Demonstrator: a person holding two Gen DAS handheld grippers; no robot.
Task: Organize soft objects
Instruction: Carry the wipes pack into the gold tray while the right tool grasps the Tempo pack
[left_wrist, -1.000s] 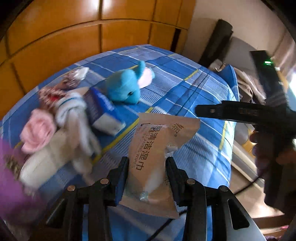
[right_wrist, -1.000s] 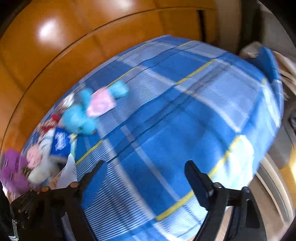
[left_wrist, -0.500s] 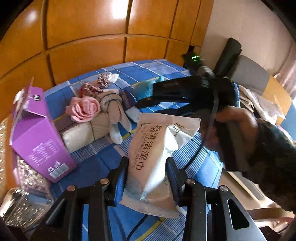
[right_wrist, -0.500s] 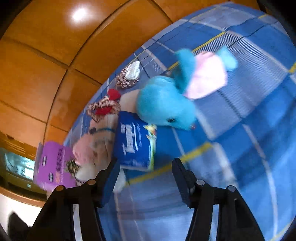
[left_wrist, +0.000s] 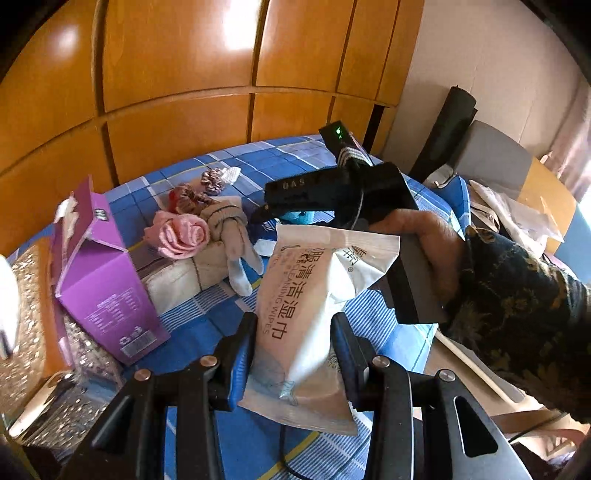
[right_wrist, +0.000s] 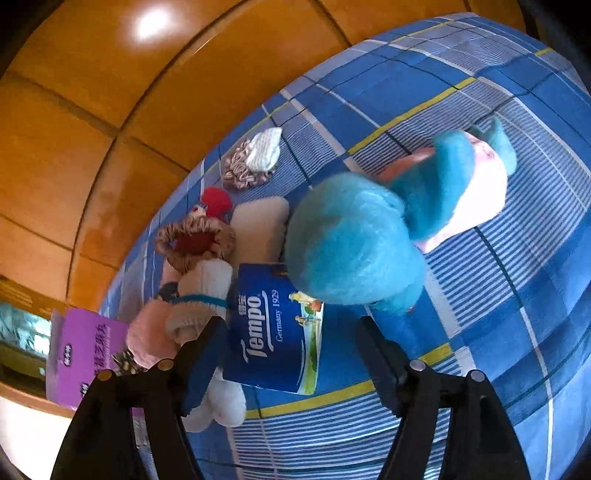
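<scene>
My left gripper (left_wrist: 293, 338) is shut on a white wet-wipes pack (left_wrist: 314, 295) and holds it above the blue plaid bed (left_wrist: 207, 328). My right gripper (right_wrist: 291, 345) is open, its jaws either side of a blue Tempo tissue pack (right_wrist: 275, 339) lying on the bed (right_wrist: 480, 295); whether they touch it I cannot tell. A blue plush toy (right_wrist: 354, 247) with a pink ear lies just beyond the pack. The right gripper also shows in the left wrist view (left_wrist: 332, 192), held by a hand. Rolled socks (right_wrist: 199, 306) and a pink rose-shaped cloth (left_wrist: 181, 234) lie left.
A purple carton (left_wrist: 99, 280) stands at the left of the bed, also in the right wrist view (right_wrist: 83, 354). Scrunchies (right_wrist: 245, 170) lie near the orange wooden headboard (left_wrist: 177, 92). A glittery object (left_wrist: 33, 332) is at far left. Clutter and a chair are right of the bed.
The right gripper has come down closer over the Tempo pack and plush toy. The left gripper still holds the wipes pack and has pulled back slightly, showing more of the purple carton.
</scene>
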